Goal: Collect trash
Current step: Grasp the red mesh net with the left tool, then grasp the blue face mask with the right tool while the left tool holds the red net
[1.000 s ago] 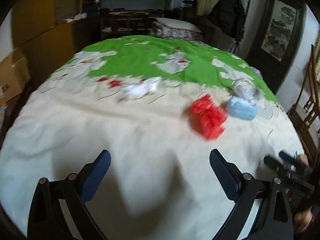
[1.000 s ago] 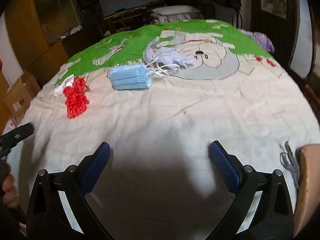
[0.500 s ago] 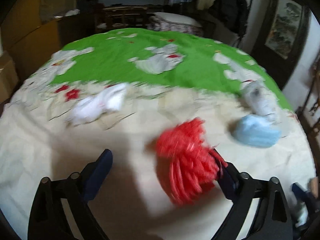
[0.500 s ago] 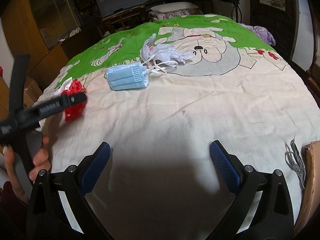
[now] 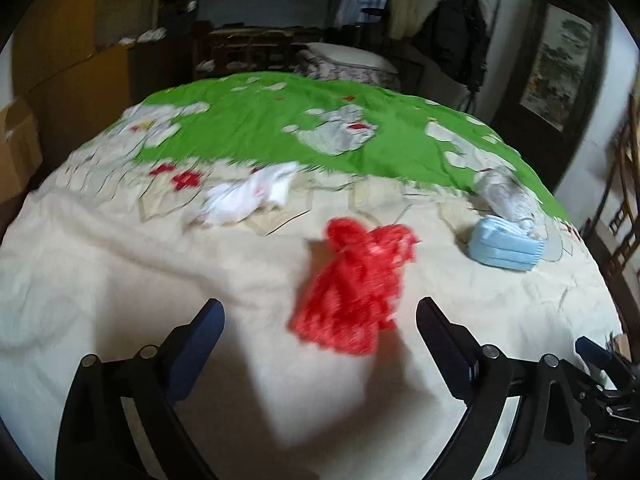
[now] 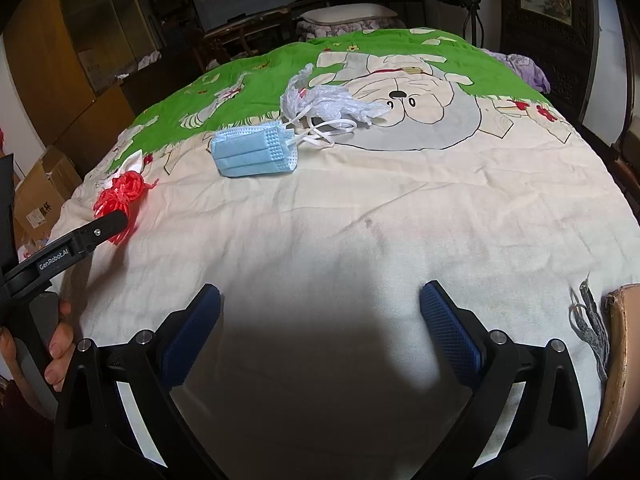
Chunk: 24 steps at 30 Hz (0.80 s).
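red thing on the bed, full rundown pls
The red mesh bundle looks like a crumpled plastic net bag, bright red, loosely bunched with frayed strands at its edges. It lies flat on the cream part of the bedspread, just ahead of the left gripper, whose jaws stand wide open around its near end without pressing on it. In the right wrist view a white scrap lies right behind it. The blue face masks lie apart from it. Motion blur hides finer texture.

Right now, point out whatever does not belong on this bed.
Four loose bits of litter lie on the bedspread: a red net bag, a crumpled white tissue, a folded blue face mask and a scrunched clear plastic bag touching its ear loops. Nothing looks spilled or torn.
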Tool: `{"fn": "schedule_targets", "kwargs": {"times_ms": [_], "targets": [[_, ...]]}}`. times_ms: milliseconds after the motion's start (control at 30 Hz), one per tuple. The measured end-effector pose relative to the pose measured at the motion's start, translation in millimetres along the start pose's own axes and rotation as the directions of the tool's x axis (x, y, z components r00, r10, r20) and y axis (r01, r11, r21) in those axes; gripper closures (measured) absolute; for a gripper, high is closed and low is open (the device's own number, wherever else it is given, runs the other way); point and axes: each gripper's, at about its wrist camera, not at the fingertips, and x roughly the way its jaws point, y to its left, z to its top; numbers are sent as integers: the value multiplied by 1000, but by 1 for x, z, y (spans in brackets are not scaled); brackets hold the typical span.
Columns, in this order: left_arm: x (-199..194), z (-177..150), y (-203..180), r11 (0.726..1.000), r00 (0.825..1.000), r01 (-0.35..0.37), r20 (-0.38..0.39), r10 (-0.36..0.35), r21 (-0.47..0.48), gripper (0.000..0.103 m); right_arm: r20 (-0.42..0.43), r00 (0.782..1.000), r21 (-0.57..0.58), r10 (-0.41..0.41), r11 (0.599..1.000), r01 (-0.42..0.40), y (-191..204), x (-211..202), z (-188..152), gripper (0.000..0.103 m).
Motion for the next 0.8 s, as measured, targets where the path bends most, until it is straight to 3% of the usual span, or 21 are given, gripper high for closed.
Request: {"fn": "schedule_targets", "kwargs": {"times_ms": [133, 167, 200, 233, 267, 367, 467, 633, 733, 800], "targets": [[9, 15, -17, 997, 999, -25, 34, 23, 67, 8, 2, 1000, 12, 13, 1000, -13, -2, -1, 0, 6], [15, 15, -18, 998, 1000, -17, 13, 16, 68, 12, 2, 1000, 11, 12, 1000, -12, -2, -1, 0, 6], [19, 15, -16, 998, 1000, -4, -7, 4, 64, 20, 2, 1000, 8, 7, 1000, -7, -1, 0, -1, 6], [24, 13, -13, 998, 999, 26, -37, -24, 51, 46, 2, 1000, 6, 5, 1000, -5, -2, 0, 0, 6], [25, 10, -9, 998, 998, 47, -52, -45, 35, 59, 2, 1000, 2, 0, 1000, 0, -1, 0, -1, 6], [13, 2, 6, 995, 996, 91, -21, -92, -26, 69, -1, 1000, -9, -11, 1000, 11, 1, 2, -2, 6], [-3, -10, 15, 992, 993, 113, -13, -113, -59, 70, -3, 1000, -4, -6, 1000, 6, 0, 1, -1, 6], [-17, -24, 14, 995, 997, 83, 2, -83, -52, 70, 1, 1000, 1, 8, 1000, -8, 0, -1, 3, 6], [-19, -21, 15, 995, 997, 80, -2, -81, -60, 69, 26, 998, 10, 52, 999, -52, 3, 0, 20, 6], [-18, -22, 18, 994, 997, 83, -4, -83, -73, 69, 72, 997, 4, 39, 999, -39, 9, 0, 37, 6]]}}
